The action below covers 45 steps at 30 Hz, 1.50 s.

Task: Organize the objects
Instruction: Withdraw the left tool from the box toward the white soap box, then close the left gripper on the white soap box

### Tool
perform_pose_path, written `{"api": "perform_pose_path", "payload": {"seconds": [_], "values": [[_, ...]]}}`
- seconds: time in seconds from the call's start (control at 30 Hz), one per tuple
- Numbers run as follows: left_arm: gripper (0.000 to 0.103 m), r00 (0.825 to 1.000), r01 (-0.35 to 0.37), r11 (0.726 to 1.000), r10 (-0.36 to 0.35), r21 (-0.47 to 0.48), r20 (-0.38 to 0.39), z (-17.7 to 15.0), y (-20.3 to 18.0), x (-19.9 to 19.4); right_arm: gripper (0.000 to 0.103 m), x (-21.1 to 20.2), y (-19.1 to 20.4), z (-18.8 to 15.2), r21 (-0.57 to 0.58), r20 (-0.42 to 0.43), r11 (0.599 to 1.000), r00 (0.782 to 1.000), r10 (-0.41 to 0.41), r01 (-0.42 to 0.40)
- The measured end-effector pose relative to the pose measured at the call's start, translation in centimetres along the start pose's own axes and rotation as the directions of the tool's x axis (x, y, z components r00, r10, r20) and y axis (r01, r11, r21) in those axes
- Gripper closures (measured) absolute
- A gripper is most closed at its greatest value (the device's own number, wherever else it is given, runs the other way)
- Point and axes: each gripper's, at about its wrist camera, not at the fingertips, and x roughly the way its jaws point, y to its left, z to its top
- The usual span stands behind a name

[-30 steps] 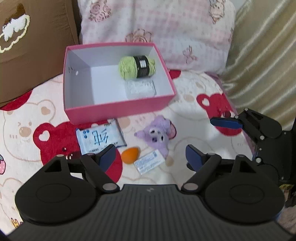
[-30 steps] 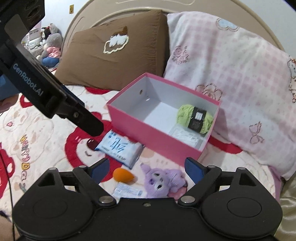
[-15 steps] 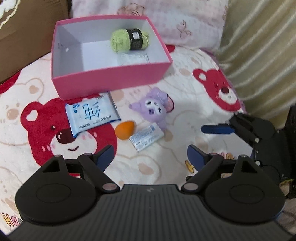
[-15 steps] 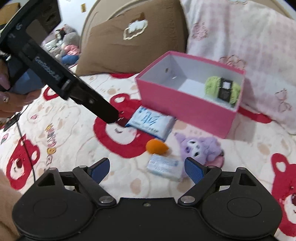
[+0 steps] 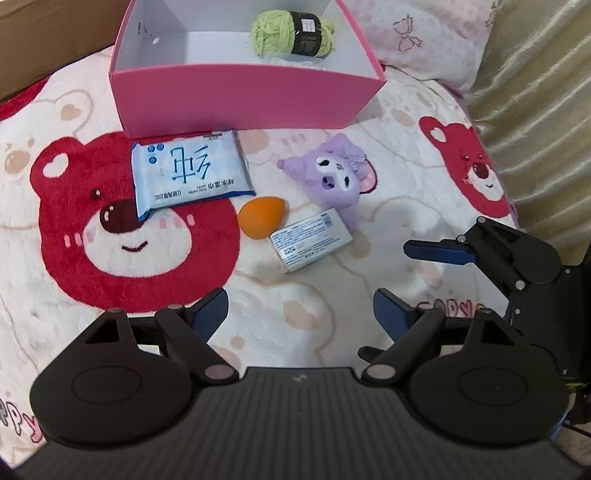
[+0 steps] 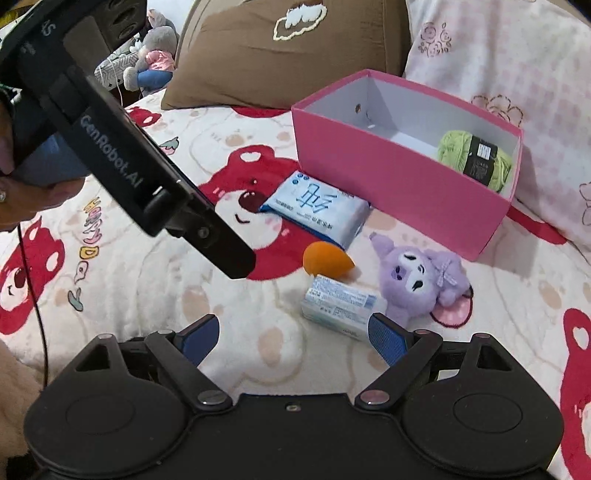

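- Left gripper [image 5: 299, 314]: jaws apart, just been opening, nothing between them, above blanket [image 5: 295, 317].
- Right gripper [image 6: 293, 334]: jaws apart, empty.
- Wipes [image 5: 188, 170], sponge [image 5: 261, 216], packet [image 5: 311, 239], plush [image 5: 334, 177]: on blanket before box [image 5: 247, 92].
- Yarn [image 5: 293, 33]: inside box.

- Soft, even indoor light, bright; colours read clearly.
- The pink box [image 5: 243, 92] casts a faint shadow on the blanket [image 5: 303, 280].
- Fisheye bending curves the edges.
- Focus is sharp; no glare, slight softness at the corners.
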Motion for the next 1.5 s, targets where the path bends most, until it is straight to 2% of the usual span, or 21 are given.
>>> {"api": "perform_pose_path", "payload": {"seconds": [0.07,0.17,0.23,0.33,0.4,0.43,0.5,0.53,0.6,0.73,0.8,0.9,1.03,1.17,1.33,1.43,1.5], "values": [[0.018,1.000,-0.002,1.000,0.002,-0.009,0.008,-0.5,0.0,0.8,0.013,0.4,-0.4,-0.2,0.026,0.016,1.000,1.000,-0.003,0.003],[0.020,0.999,0.028,0.999,-0.027,-0.025,0.017,-1.3,0.1,1.4,0.022,1.0,-0.1,-0.8,0.008,0.068,0.997,0.995,-0.076,0.076],[0.020,0.998,0.041,0.998,-0.039,-0.046,0.039,-1.7,0.2,1.5,0.023,1.3,-0.1,-1.2,0.017,0.076,0.998,0.995,-0.059,0.058],[0.020,0.998,0.000,1.000,0.002,-0.031,0.059,-1.9,-0.1,2.2,0.023,1.5,0.0,-1.6,-0.006,0.088,0.997,0.994,-0.071,0.071],[0.020,0.997,-0.022,0.999,0.024,-0.035,0.074,-2.1,-0.3,2.9,0.023,1.7,-0.3,-1.8,0.035,0.083,0.998,0.995,-0.056,0.053],[0.020,0.998,-0.013,0.998,0.017,-0.060,0.063,-2.1,-0.3,3.4,0.023,1.9,-0.4,-1.9,0.066,0.083,0.997,0.995,-0.047,0.041],[0.020,0.999,0.037,0.995,-0.033,-0.097,0.043,-2.1,-0.1,4.1,0.024,2.0,0.0,-2.3,0.089,0.096,0.992,0.990,-0.103,0.094],[0.021,0.998,0.061,0.990,-0.057,-0.128,0.033,-2.1,0.0,4.6,0.024,2.0,0.5,-2.5,0.062,0.104,0.990,0.986,-0.132,0.126],[0.022,0.997,0.067,0.985,-0.061,-0.157,0.041,-2.2,0.0,5.3,0.024,2.1,1.4,-2.6,-0.009,0.122,0.986,0.979,-0.162,0.164],[0.026,0.995,0.089,0.986,-0.082,-0.143,0.051,-2.7,-0.8,6.4,0.024,2.9,0.3,-2.2,0.053,0.082,0.992,0.990,-0.117,0.113],[0.028,0.995,0.094,0.985,-0.088,-0.148,0.050,-2.9,-1.0,7.1,0.024,3.5,-0.5,-2.2,0.080,0.059,0.990,0.991,-0.120,0.115],[0.037,0.995,0.064,0.990,-0.053,-0.128,0.087,-3.2,-1.5,7.8,0.024,4.4,-0.9,-2.4,0.073,0.046,0.988,0.989,-0.140,0.136],[0.041,0.992,0.022,0.995,-0.010,-0.095,0.127,-3.1,-1.3,8.3,0.024,5.8,-1.0,-2.6,0.059,0.025,0.991,0.992,-0.121,0.119],[0.049,0.986,-0.023,0.997,0.035,-0.072,0.163,-3.0,-0.9,8.7,0.024,6.9,-1.2,-2.6,0.053,0.010,0.991,0.992,-0.122,0.121],[0.057,0.965,-0.001,0.999,0.013,-0.047,0.264,-3.0,-0.6,8.3,0.029,7.2,-2.1,-2.7,0.077,0.000,0.983,0.986,-0.168,0.168],[0.060,0.960,-0.023,0.999,0.031,-0.034,0.279,-2.7,-0.8,8.5,0.029,7.5,-3.3,-2.6,0.107,-0.002,0.979,0.985,-0.173,0.172],[0.060,0.963,-0.023,0.999,0.035,-0.047,0.269,-2.4,-0.6,9.0,0.036,7.8,-4.0,-2.6,0.132,-0.004,0.978,0.987,-0.162,0.161]]}}
